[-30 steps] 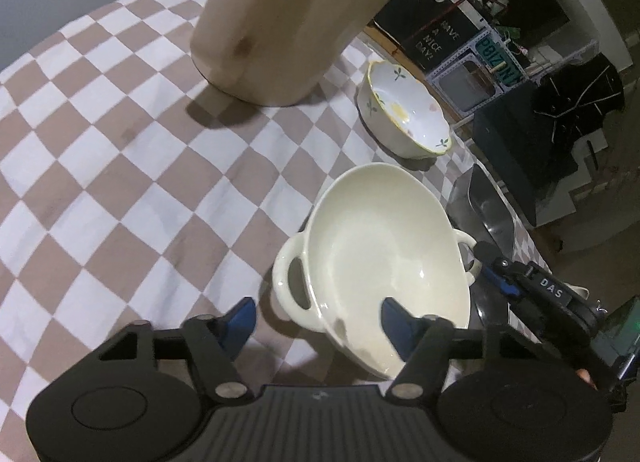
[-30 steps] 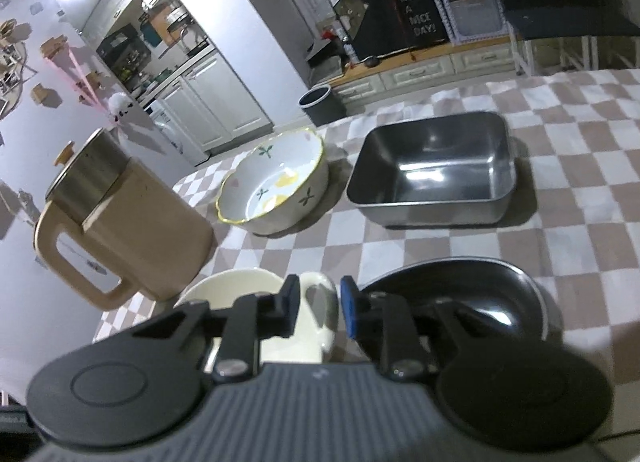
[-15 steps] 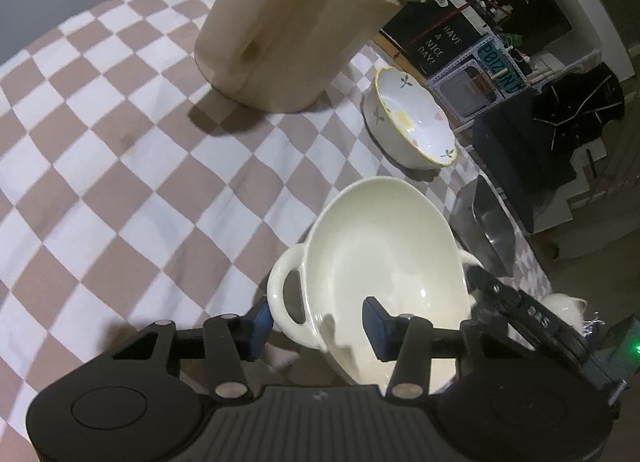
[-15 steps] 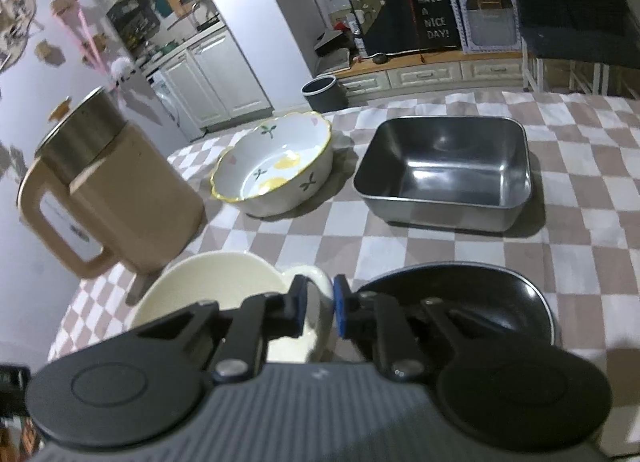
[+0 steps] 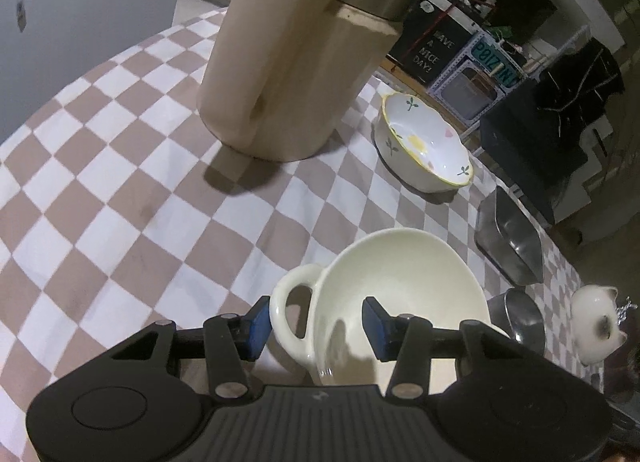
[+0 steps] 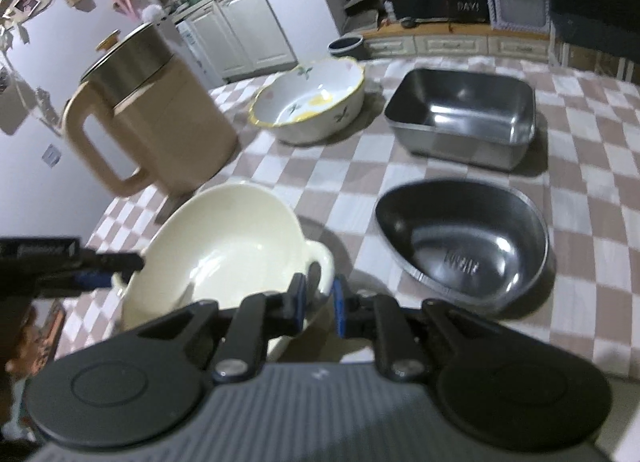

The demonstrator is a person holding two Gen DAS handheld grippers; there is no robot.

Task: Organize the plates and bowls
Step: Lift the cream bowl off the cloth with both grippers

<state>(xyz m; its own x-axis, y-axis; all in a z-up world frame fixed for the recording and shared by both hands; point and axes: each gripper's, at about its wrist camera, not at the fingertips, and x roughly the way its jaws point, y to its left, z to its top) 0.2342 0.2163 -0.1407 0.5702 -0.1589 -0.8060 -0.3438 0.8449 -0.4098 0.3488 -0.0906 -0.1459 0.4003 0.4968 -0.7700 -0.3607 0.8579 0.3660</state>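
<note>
A cream two-handled bowl sits tilted on the checked tablecloth. My left gripper clamps its near side: one pad is outside the handle, the other against the inner wall. In the right wrist view the same cream bowl has its other handle between the pads of my right gripper; those jaws are opening slightly while still on the handle. The left gripper's fingertip shows at the bowl's far rim. A floral bowl with a yellow rim, a rectangular steel pan and a dark oval steel bowl stand beyond.
A tall beige kettle with a steel lid stands just behind the cream bowl, left of the floral bowl. A white cat figurine sits near the table's right edge beside the steel pan. Kitchen cabinets and a dark chair lie past the table.
The left jaws narrowed onto the cream bowl's handle side. The right jaws closed around the opposite handle, and the right gripper shifted so that more of the bowl shows in its view.
</note>
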